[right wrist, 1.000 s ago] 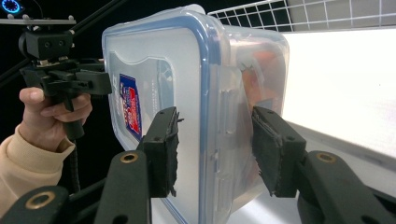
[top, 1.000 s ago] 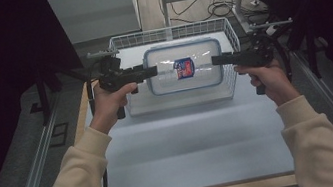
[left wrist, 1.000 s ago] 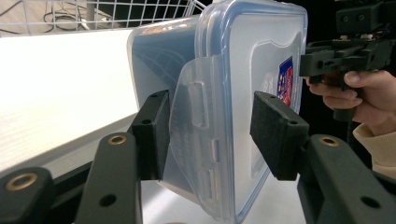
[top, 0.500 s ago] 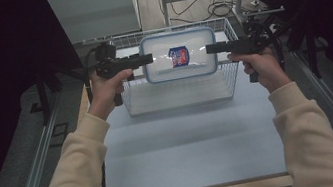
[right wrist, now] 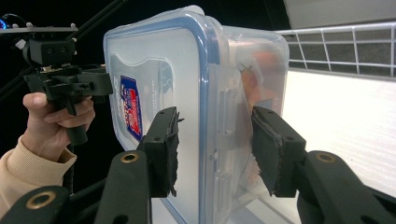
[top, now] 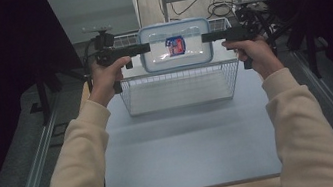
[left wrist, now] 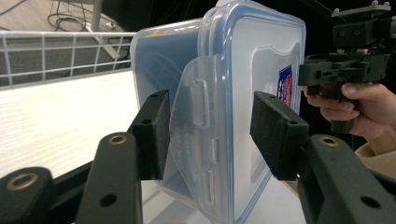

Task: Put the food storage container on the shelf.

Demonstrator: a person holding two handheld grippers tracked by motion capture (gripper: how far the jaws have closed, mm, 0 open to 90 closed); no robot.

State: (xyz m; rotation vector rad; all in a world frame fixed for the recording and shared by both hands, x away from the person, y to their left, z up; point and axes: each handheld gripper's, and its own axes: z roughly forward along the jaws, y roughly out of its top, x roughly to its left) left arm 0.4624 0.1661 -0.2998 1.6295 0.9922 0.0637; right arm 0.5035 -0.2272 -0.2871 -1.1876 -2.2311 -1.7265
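Gripping opposite short ends, the left gripper at 9 o'clock and the right gripper at 3 o'clock clamped a clear rectangular plastic container with a blue-rimmed lid. It hung in the air above a white wire basket on the pale table.

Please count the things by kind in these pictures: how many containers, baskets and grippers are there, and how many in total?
Clear plastic container with blue-rimmed lid: 1
White wire basket: 1
Handheld black grippers: 2, the left gripper and the right gripper
Total: 4
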